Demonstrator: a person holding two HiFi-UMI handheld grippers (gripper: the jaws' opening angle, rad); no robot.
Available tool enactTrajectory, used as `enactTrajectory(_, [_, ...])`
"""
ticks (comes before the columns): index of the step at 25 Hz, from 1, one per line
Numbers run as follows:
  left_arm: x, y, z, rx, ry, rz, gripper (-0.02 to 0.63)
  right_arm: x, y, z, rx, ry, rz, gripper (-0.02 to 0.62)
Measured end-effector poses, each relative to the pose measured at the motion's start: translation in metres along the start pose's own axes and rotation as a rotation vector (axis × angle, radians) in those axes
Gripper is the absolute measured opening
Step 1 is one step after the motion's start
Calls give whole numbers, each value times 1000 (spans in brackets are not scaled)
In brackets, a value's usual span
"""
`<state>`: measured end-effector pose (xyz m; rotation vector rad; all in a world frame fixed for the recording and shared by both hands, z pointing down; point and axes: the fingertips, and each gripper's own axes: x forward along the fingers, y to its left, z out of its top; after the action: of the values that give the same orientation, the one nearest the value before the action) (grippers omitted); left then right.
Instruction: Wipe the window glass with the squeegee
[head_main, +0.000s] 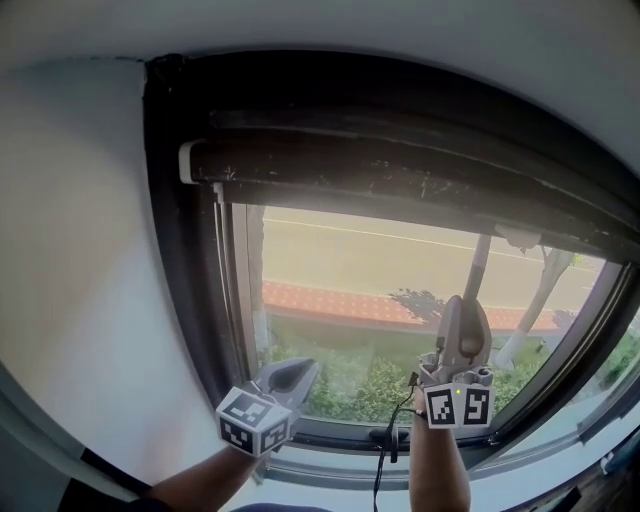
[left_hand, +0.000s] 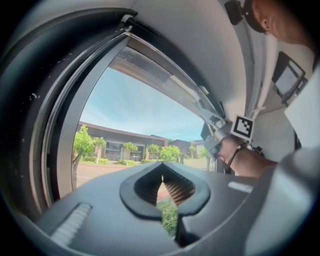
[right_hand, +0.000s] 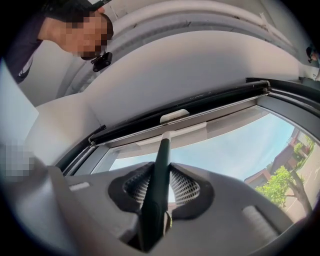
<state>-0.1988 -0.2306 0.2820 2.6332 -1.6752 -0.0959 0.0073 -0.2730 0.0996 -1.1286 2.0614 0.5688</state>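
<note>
The right tongs (right_hand: 161, 176) were clenched on the dark handle of the squeegee (right_hand: 160, 155). The handle stood up between the ribbed pads and ran to a pale blade (right_hand: 175, 132), which lay crosswise high on the window glass (right_hand: 235, 150), just under the upper frame (right_hand: 200, 107). Whether the rubber edge was pressed to the pane along its whole width could not be settled from these views, though it looked close at least. The left tongs (left_hand: 162, 184) were closed tip to tip with nothing between them. They were held low by the window's lower left corner, well apart from the tool.

The stroke appeared to be at its top, with the downward pull not yet made. To do it well, the grip needed to be firm enough that the handle could not twist. The blade needed to sit level with the frame, with even pressure at both ends. The handle was best leaned a little off the glass so that the edge would trail. One steady pull down to the bottom rail would suit, with the next strip overlapping it. The idle left tongs belonged out of that path and off the pane.
</note>
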Motion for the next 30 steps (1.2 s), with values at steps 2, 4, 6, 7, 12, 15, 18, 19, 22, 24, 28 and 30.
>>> enactTrajectory(2, [0, 0, -2, 2, -2, -1, 3, -2, 0, -3, -7, 7, -4, 100])
enactTrajectory(4, [-2, -1, -6, 0, -3, 0, 3, -7, 1, -7, -4, 14, -3, 100])
enactTrajectory(6, [-2, -3, -12, -2, 0, -2, 3, -12, 2, -10, 4, 26, -3, 101])
enactTrajectory(7, [-3, -5, -15, -2, 1, -5, 4, -16, 3, -12, 6, 34, -4, 100])
enactTrajectory(12, [-5, -18, -29, -1, 17, -24, 3, -39, 6, -24, 21, 90, -5, 100])
enactTrajectory(15, [-9, -26, -36, 7, 26, -36, 3, -53, 8, -31, 25, 123, -8, 100])
enactTrajectory(18, [-14, -32, -42, 3, 38, -42, 3, -68, 10, -39, 28, 154, -12, 100])
enactTrajectory(19, [-16, -35, -45, -2, 46, -47, 3, -74, 11, -41, 30, 166, -13, 101])
enactTrajectory(22, [-21, -43, -50, -18, 65, -64, 3, -93, 13, -50, 39, 205, -21, 100])
enactTrajectory(24, [-21, -45, -53, -31, 73, -67, 3, -104, 13, -56, 48, 225, -25, 101])
enactTrajectory(28, [-20, -53, -64, -46, 92, -72, 3, -125, 14, -68, 72, 258, -32, 101])
enactTrajectory(30, [-21, -59, -70, -34, 115, -79, 3, -137, 15, -74, 78, 280, -37, 101])
